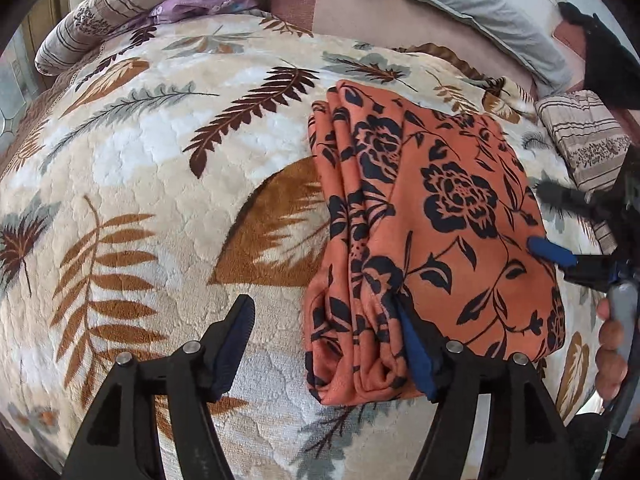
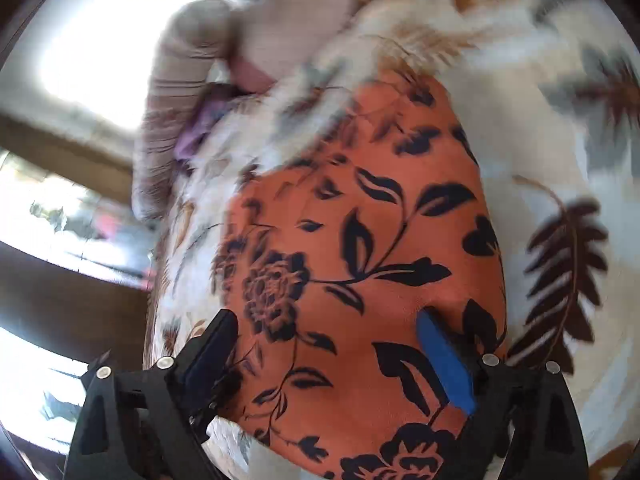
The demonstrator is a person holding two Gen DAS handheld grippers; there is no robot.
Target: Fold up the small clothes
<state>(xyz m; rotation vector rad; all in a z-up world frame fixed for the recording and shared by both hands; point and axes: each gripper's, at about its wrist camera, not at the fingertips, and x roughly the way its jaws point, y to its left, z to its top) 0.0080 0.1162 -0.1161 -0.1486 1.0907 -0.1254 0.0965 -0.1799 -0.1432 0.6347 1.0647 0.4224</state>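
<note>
An orange garment with a dark floral print [image 1: 432, 232] lies folded into a thick rectangle on the leaf-patterned blanket [image 1: 160, 184]. My left gripper [image 1: 324, 340] is open at the garment's near left edge; its right finger [image 1: 416, 356] rests against the folded layers, its left finger [image 1: 236, 340] is over the blanket. My right gripper [image 2: 326, 356] is open, low over the garment [image 2: 360, 240], its blue-padded finger [image 2: 444, 360] pressing on the cloth. The right gripper also shows in the left wrist view [image 1: 560, 254] at the garment's right edge.
Striped pillows [image 1: 132, 4] and a purple cloth [image 1: 204, 2] lie at the bed's far end. A grey pillow [image 1: 488, 12] and another striped cushion [image 1: 584, 140] sit at the right. A window and dark wall [image 2: 80, 200] are left of the bed.
</note>
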